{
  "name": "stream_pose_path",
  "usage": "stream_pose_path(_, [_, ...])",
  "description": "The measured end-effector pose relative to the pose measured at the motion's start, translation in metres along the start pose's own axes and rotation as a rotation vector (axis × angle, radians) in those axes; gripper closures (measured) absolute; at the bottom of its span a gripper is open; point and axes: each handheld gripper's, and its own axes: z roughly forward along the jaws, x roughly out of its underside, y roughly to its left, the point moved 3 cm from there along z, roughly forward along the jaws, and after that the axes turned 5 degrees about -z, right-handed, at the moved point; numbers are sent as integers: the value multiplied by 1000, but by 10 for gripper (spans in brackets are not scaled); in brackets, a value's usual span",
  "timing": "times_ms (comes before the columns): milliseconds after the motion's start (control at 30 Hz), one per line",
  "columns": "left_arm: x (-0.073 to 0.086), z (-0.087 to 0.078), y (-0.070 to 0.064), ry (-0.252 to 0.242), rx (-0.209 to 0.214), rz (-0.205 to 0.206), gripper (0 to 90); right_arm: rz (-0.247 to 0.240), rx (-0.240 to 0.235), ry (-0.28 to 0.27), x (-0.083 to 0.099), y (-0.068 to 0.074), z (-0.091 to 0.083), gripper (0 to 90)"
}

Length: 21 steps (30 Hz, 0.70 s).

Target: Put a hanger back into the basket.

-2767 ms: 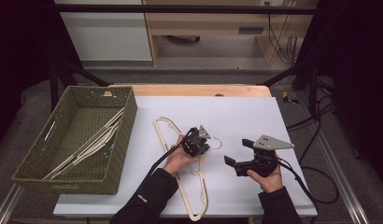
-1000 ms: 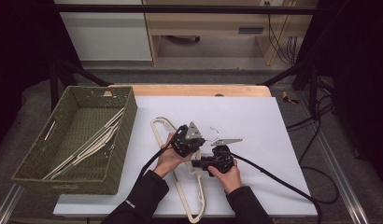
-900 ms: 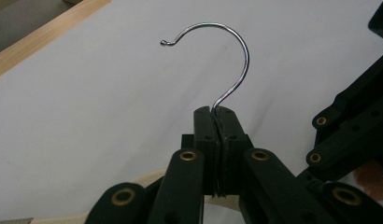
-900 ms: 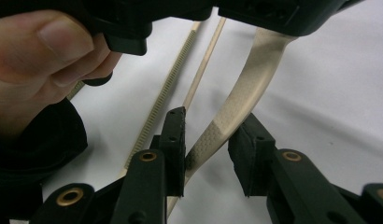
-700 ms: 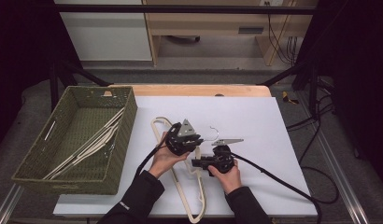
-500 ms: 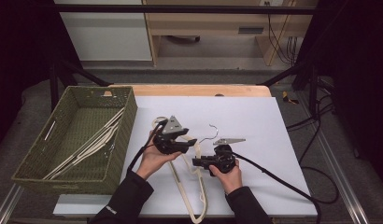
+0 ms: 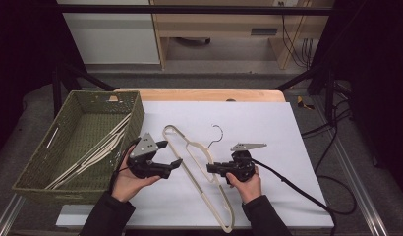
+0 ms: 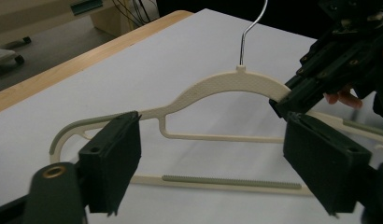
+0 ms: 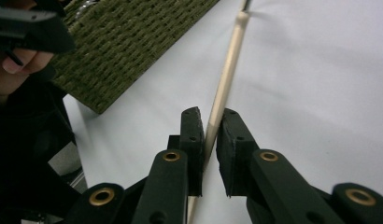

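A cream hanger (image 7: 188, 145) with a metal hook lies on the white table (image 7: 268, 123), left of centre. My right gripper (image 7: 212, 168) is shut on one of its arms. In the right gripper view the thin cream hanger (image 9: 225, 74) arm runs straight up from between the closed gripper (image 9: 208, 140). My left gripper (image 7: 169, 154) is held open just left of the hanger, apart from it. In the left gripper view, its gripper (image 8: 217, 163) frames the hanger (image 8: 236, 81) beyond it, and the right gripper (image 8: 292, 95) pinches the hanger's shoulder.
A green woven basket (image 7: 135, 113) stands at the table's left side with several pale hangers inside; its wall (image 9: 133, 42) shows in the right gripper view. Cables trail off the right of the table. A wooden strip edges the far side.
The right gripper came in from the right and closed on the hanger. The left gripper let go near the hanger's neck, opened and drew back to the left.
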Motion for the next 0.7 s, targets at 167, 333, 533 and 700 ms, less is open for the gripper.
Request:
stream_pose_path(167, [4,-10,-3,0,5,-7,136,-38,-15,6,-4,2,-9,871])
stream_pose_path(333, [3,-16,-4,4,16,-9,128,-108,-63,9,-9,9,-22,874])
stream_pose_path(533, [3,-13,-10,36,59,5,133,-229,-139,47,-13,25,-32,874])
stream_pose_path(700, [9,-2,-17,108,104,42,169,-296,-187,94,-12,38,-29,874])
